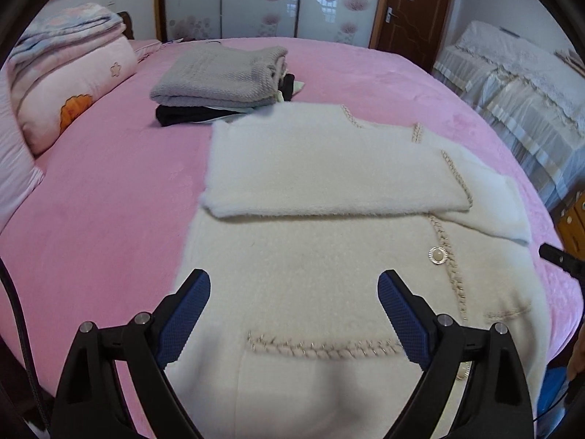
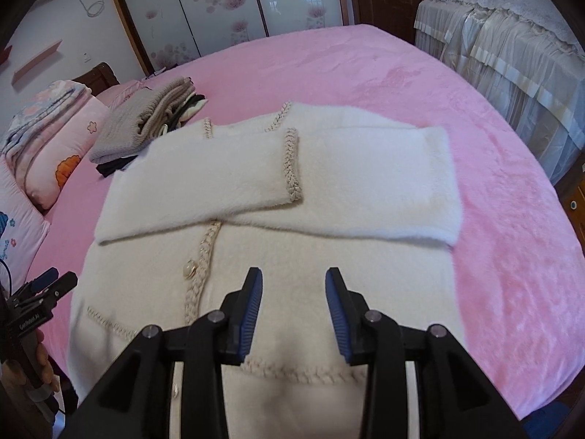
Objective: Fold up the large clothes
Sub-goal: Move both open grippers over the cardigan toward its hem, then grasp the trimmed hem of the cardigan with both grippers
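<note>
A large cream fuzzy cardigan (image 1: 329,256) with braided trim and a pearl button (image 1: 437,255) lies flat on the pink bed; it also shows in the right wrist view (image 2: 292,226). Both sleeves are folded across its chest. My left gripper (image 1: 294,292) is open and empty, hovering over the cardigan's lower left part by the pocket trim. My right gripper (image 2: 293,285) is open and empty above the cardigan's lower right part. The left gripper also shows at the left edge of the right wrist view (image 2: 47,281).
A stack of folded clothes, grey knit on top (image 1: 223,77), sits at the far side of the bed (image 1: 91,201). Pillows and a folded quilt (image 1: 69,69) lie at the left. A lace-covered piece of furniture (image 2: 512,55) stands to the right.
</note>
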`<state>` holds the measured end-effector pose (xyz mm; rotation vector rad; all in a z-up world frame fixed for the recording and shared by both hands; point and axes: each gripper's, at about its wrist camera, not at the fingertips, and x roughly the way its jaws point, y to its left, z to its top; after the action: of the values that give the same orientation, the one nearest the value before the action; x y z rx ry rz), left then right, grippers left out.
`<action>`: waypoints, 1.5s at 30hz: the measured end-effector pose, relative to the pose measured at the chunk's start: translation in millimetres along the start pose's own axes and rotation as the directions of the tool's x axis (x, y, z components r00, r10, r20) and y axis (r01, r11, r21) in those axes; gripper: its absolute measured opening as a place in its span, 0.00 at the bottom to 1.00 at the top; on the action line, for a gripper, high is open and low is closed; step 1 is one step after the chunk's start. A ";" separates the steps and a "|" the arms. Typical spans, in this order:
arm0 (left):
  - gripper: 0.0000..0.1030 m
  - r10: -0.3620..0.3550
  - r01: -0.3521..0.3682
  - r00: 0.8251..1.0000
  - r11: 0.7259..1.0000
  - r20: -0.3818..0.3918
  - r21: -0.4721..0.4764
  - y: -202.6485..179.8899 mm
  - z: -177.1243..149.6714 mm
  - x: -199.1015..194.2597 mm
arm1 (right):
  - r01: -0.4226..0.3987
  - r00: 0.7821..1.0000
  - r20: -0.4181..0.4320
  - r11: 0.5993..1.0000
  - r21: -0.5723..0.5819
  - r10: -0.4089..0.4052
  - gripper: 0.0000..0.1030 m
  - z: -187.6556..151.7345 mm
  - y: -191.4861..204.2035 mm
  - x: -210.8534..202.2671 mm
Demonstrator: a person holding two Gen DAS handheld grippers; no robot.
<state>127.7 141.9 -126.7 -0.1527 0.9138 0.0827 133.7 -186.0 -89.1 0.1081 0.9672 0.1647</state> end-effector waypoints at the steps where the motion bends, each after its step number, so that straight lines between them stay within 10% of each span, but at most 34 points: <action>1: 0.90 0.000 0.000 1.000 1.000 0.002 -0.010 1.5 -1.1 -5.1 | -0.003 1.000 0.010 1.000 0.001 0.003 0.35 -3.5 0.0 -7.8; 19: 0.90 0.024 -0.024 1.000 1.000 -0.003 -0.001 7.4 -73.7 -85.0 | -0.029 0.996 0.078 0.999 -0.046 0.032 0.38 -89.7 -4.1 -96.1; 23: 0.90 0.027 -0.026 0.999 0.999 -0.037 0.020 5.5 -93.9 -81.3 | -0.026 0.997 0.078 0.999 -0.042 0.030 0.53 -106.5 -10.8 -100.1; 45: 0.90 0.063 -0.042 0.978 0.993 -0.199 0.107 21.1 -164.1 -38.9 | 0.048 0.993 -0.107 0.998 -0.028 -0.050 0.53 -182.0 -58.9 -70.6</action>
<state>-27.1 135.1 -196.5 -0.0414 1.1226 0.0697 -50.5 -253.7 -144.2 0.0526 1.0745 0.1385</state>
